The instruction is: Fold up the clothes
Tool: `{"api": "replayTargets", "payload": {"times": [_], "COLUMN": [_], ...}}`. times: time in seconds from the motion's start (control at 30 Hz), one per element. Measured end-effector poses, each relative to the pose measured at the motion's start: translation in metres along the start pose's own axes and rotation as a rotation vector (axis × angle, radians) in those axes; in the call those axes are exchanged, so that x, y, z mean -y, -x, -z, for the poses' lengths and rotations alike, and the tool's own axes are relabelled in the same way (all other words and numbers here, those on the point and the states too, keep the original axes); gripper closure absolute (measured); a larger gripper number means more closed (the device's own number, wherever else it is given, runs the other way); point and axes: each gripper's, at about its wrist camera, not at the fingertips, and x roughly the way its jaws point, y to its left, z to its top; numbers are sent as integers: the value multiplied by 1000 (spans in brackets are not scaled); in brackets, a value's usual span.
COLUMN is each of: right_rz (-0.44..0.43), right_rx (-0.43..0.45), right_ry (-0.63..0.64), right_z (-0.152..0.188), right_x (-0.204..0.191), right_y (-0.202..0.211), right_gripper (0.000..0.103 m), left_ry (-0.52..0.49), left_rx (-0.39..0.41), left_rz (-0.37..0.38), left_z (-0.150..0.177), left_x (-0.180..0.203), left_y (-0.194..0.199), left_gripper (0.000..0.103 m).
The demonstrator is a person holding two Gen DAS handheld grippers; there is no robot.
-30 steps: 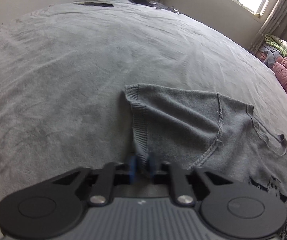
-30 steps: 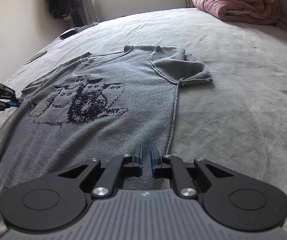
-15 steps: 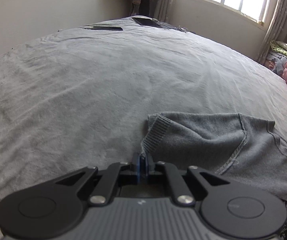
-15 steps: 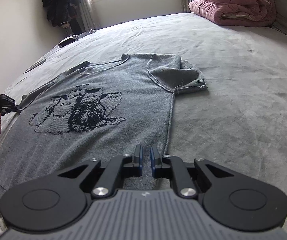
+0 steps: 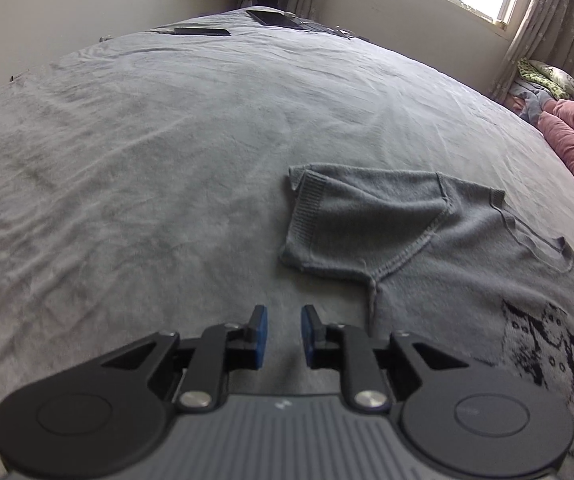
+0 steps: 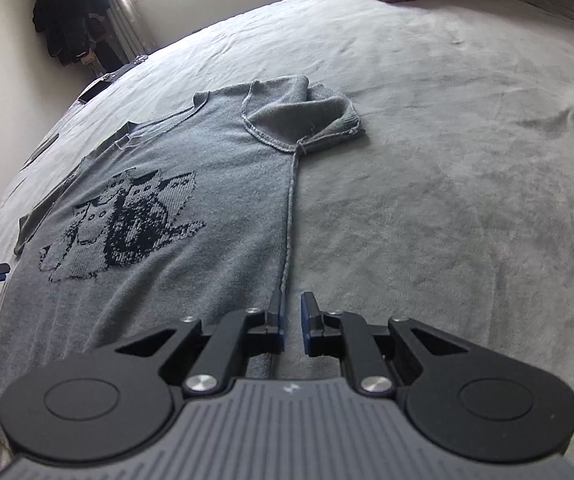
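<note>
Blue-padded and angled down at the bed (image 5: 167,160), the left claw (image 5: 281,334) has just been opening and stands spread on nothing, the right claw (image 6: 292,320) narrowly parted astride the side seam of the grey knit sweater (image 6: 215,184), spread flat beyond, sleeves ribbed.

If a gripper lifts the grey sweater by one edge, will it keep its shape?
Probably not. The grey sweater is soft knit lying limp on the bed, so it should drape. Its sleeve already sits crumpled. It would likely drag rather than slide.
</note>
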Motion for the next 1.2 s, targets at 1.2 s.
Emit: {"api": "replayTargets", "payload": {"times": [1.2], "right_rz": [-152], "right_rx": [-59], "right_ry": [200], "right_z": [72], "right_x": [-5], "right_y": [37], "right_gripper": [86], "left_ry": [-32], "left_rx": [-133], "left_rz": [248], "left_z": [152], "left_x": [2], "left_y": [111], "left_gripper": [79]}}
